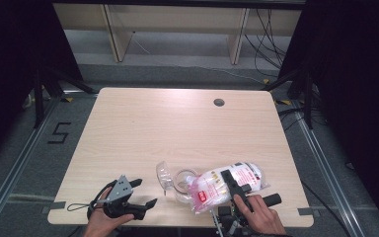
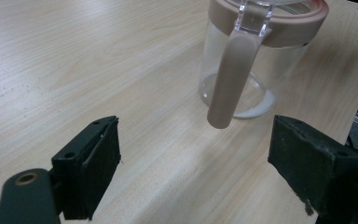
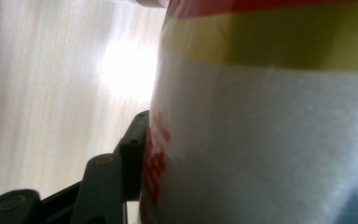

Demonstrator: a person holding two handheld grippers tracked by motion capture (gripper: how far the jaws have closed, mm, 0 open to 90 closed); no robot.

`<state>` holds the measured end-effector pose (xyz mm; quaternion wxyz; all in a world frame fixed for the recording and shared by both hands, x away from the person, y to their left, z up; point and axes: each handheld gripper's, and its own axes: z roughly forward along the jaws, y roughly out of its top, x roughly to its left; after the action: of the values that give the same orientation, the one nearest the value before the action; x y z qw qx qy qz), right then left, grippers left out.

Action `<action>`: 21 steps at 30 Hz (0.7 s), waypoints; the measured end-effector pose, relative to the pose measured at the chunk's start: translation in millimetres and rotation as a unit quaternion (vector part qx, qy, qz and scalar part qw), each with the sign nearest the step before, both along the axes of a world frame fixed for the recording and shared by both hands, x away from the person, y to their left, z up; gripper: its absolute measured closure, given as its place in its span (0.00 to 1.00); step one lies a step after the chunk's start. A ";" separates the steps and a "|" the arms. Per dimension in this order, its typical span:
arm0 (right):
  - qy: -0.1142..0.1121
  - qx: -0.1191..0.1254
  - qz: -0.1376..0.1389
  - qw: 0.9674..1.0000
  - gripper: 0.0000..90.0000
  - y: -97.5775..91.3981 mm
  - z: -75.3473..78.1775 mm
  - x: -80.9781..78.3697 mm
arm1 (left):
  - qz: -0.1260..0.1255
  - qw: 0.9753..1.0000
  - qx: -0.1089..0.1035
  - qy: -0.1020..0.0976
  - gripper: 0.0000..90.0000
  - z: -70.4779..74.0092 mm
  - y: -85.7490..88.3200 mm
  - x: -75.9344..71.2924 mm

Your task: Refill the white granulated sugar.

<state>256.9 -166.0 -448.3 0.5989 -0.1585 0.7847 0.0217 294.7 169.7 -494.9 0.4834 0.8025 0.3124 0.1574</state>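
holding bag point(image 1: 227, 185) clamped in right gripper point(image 1: 237, 190); left gripper point(image 1: 137, 200) released by jug point(image 1: 177, 183). steady jug handle point(image 2: 230, 79) first, then tip slowly.

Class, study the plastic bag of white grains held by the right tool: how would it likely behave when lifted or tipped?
The bag looks soft and bulging, so it will probably sag around the right tool. Well filled, it is likely heavy for its size. Its glossy film may slip between the pads.

Bare table point(image 1: 177, 123) behind, clear jug point(image 1: 177, 180) and tilted bag point(image 1: 227, 185) crowding the near edge
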 end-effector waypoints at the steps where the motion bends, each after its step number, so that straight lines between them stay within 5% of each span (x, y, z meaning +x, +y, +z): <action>1: -0.006 -0.009 0.003 1.000 0.55 0.2 0.3 0.1 | 0.001 1.000 -0.003 -0.001 0.18 -0.2 -0.3 0.2; 8: -0.012 -0.032 0.008 0.999 0.55 3.0 -0.5 0.4 | 0.000 1.000 0.003 0.000 0.18 0.6 0.3 -0.3; 11: -0.009 -0.019 -0.002 1.000 0.55 2.6 -4.0 -0.3 | -0.001 1.000 0.003 0.000 0.18 0.6 0.3 -0.3; 12: -0.014 -0.041 0.016 0.999 0.55 4.4 -1.3 2.0 | 0.000 1.000 -0.005 0.000 0.18 0.3 -0.7 -0.8; 21: -0.015 -0.038 0.013 0.999 0.56 3.0 -0.9 2.9 | 0.003 1.000 -0.009 0.007 0.18 0.0 -0.8 -1.4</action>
<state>259.8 -163.0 -449.2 0.6040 -0.1919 0.7735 -0.0028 293.3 169.0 -494.9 0.4880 0.7982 0.3198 0.1503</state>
